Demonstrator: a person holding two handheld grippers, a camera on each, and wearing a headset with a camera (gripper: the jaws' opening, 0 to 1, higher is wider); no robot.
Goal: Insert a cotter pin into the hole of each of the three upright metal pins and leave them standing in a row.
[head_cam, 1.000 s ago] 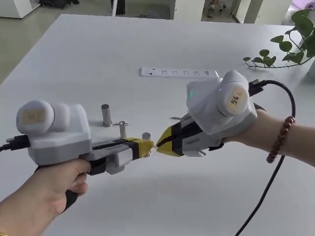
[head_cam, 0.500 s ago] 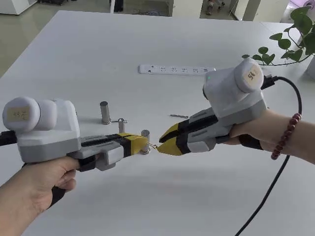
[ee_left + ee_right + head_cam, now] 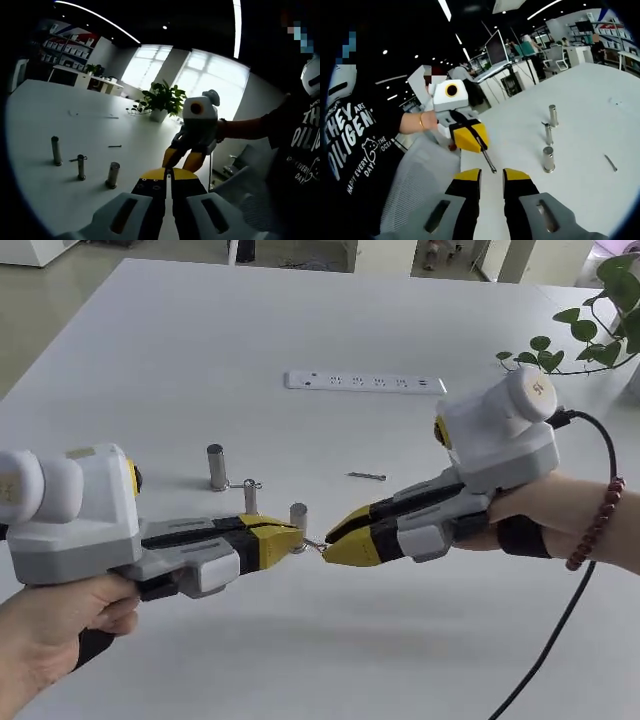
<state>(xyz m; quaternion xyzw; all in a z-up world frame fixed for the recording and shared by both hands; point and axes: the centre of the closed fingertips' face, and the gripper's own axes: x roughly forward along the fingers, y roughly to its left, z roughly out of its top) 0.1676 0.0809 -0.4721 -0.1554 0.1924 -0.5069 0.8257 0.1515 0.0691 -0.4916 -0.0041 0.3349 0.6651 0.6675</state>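
Three upright metal pins stand in a row on the white table (image 3: 200,340): a far pin (image 3: 216,467), a middle pin (image 3: 250,496) with a cotter pin through its top, and a near pin (image 3: 298,522). My left gripper (image 3: 296,535) is shut on a thin cotter pin (image 3: 315,542) beside the near pin. In the right gripper view this held pin (image 3: 487,159) sticks out toward my right gripper (image 3: 491,175), whose jaws stand open around its end. The right gripper (image 3: 332,545) meets the left tip to tip. A loose cotter pin (image 3: 366,476) lies on the table behind.
A white power strip (image 3: 363,382) lies farther back on the table. A potted plant (image 3: 590,335) trails leaves at the back right. The right gripper's black cable (image 3: 560,630) hangs across the near right side. People sit at desks beyond the table in the right gripper view.
The right hand has drawn right and lowered, lying flatter. The left hand has sunk lower and left. The tips stay together at the cotter pin beside the near upright pin.
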